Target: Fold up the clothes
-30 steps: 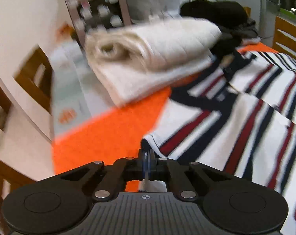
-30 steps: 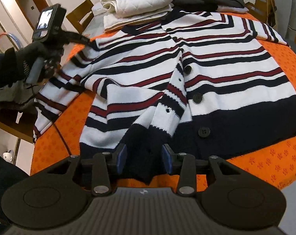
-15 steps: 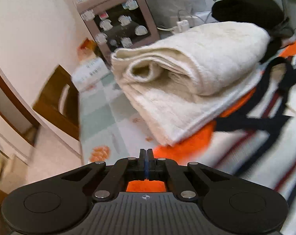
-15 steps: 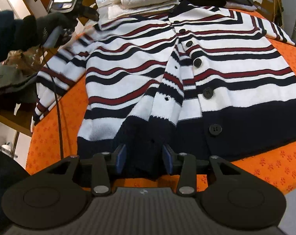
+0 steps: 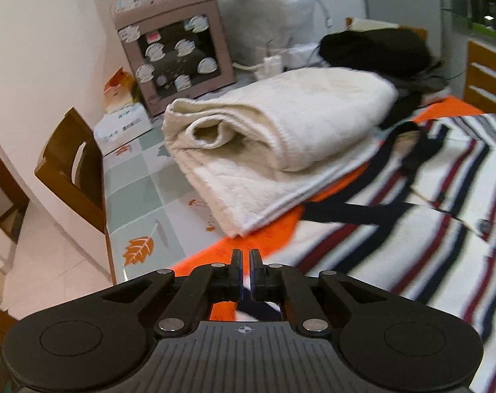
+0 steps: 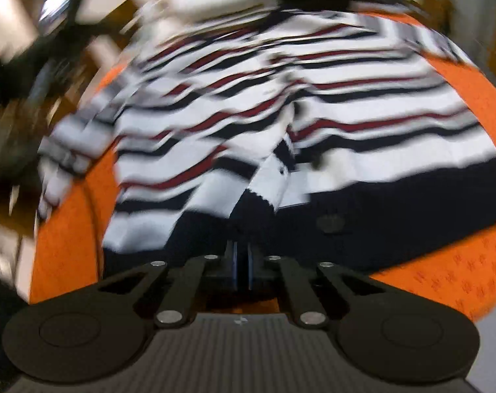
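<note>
**Striped cardigan pinched at hem and sleeve on orange cloth**

Spread flat and face up on the orange tablecloth (image 6: 451, 281): the striped cardigan (image 6: 362, 111), white with navy and dark red bands, button placket running up the middle, broad navy hem at the near edge. Clamped on that hem, at the foot of the placket: the right gripper (image 6: 240, 262), jaws just drawn in from a wide gap to a narrow slit, dark knit bunched between the pads. Much of this view smeared by motion blur.

At the cardigan's left side, pressed nearly together on a fold of striped knit: the left gripper (image 5: 244, 263), white and navy fabric visible just behind the fingertips, between the finger bases. Beyond the cardigan's collar, touching its navy trim: a folded cream blanket (image 5: 280, 137), thick roll on top, flat layer beneath. Behind the cardigan, farther back: a heap of dark clothes (image 5: 375, 49). Left of the blanket, past the orange cloth: bare tabletop with a leaf print (image 5: 138, 249), a wooden chair (image 5: 70, 163) at its edge, a pink sticker-covered box (image 5: 175, 55) by the wall.
</note>
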Action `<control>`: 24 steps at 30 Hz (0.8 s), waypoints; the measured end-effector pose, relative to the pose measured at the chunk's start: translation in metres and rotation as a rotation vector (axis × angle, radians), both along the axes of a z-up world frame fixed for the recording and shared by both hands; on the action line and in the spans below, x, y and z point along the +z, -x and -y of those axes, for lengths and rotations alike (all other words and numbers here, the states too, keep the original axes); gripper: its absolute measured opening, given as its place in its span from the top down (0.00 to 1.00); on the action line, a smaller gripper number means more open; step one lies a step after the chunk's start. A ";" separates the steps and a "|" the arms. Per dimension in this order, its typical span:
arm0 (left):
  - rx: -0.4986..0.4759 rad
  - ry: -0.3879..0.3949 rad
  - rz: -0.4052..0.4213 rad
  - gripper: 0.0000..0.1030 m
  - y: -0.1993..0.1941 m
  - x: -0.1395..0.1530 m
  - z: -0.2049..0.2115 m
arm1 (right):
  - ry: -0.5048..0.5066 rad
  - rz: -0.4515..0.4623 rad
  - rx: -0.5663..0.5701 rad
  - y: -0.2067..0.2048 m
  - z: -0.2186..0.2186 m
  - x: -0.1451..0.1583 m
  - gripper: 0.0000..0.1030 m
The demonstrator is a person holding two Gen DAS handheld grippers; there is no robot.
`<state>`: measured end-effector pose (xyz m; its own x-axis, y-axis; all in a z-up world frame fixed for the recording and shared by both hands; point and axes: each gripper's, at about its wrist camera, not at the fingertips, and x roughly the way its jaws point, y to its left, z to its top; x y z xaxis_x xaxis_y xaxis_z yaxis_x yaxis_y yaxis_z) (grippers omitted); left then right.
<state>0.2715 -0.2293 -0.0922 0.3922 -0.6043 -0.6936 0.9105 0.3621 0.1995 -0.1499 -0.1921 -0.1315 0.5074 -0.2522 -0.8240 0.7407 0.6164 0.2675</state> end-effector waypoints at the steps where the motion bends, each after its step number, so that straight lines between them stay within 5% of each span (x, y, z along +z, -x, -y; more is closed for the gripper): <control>1: -0.007 0.010 -0.005 0.92 0.006 0.004 -0.007 | -0.007 -0.007 -0.045 0.009 0.005 -0.002 0.88; 8: -0.030 0.060 -0.070 0.89 0.040 0.032 -0.054 | 0.006 -0.021 -0.120 0.047 0.009 -0.001 0.82; 11: -0.048 0.070 -0.069 0.85 0.057 0.042 -0.072 | 0.007 0.009 -0.077 0.044 0.008 0.000 0.61; 18: -0.054 0.065 -0.063 0.81 0.095 0.052 -0.108 | 0.066 -0.011 -0.040 0.032 0.013 0.007 0.61; 24: -0.011 0.050 -0.099 0.78 0.132 0.047 -0.135 | 0.092 -0.041 -0.055 0.062 0.036 0.012 0.61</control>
<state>0.1396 -0.0940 -0.0448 0.3166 -0.6428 -0.6976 0.9288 0.3593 0.0905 -0.2118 -0.2280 -0.1200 0.4571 -0.3541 -0.8159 0.7834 0.5946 0.1809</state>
